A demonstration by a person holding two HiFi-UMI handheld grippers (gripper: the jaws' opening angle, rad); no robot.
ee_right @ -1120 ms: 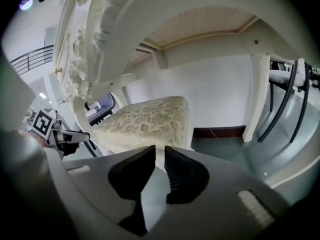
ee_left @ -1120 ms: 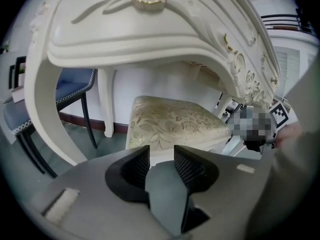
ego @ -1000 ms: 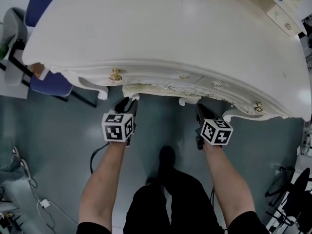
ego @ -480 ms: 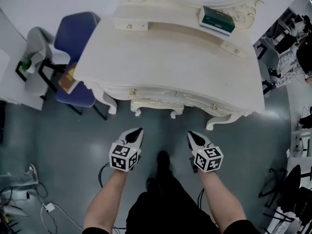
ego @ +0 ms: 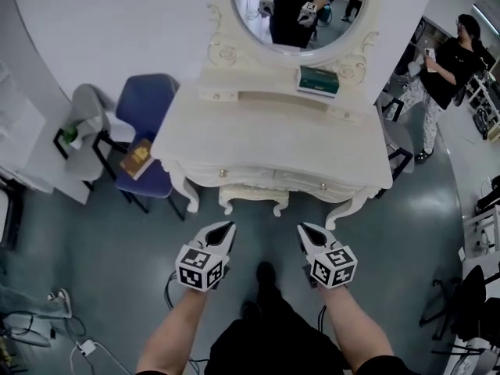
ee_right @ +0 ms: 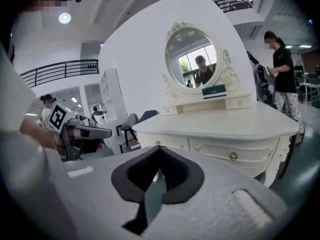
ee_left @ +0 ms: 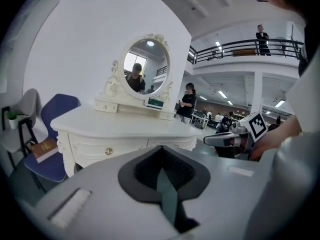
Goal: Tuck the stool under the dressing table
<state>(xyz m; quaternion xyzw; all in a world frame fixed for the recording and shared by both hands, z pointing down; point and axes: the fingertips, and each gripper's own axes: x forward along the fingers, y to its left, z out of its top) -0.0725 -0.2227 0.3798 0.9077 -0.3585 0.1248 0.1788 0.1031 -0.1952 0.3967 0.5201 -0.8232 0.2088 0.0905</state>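
Note:
The white dressing table with its oval mirror stands against the wall. The white stool sits tucked beneath its front, only the carved front edge and legs showing. My left gripper and right gripper hover side by side over the floor a short way in front of the table, both shut and holding nothing. In the left gripper view the dressing table lies ahead past the left gripper. The right gripper view shows the dressing table beyond the right gripper.
A blue chair with a book on its seat stands left of the table, beside a grey chair. A green box lies on the table's shelf. A person stands at right. Cables trail on the floor at lower left.
Both grippers have drawn back from the stool under the table's edge and risen, and their jaws have shut. The head view has pulled back to take in the whole table and mirror.

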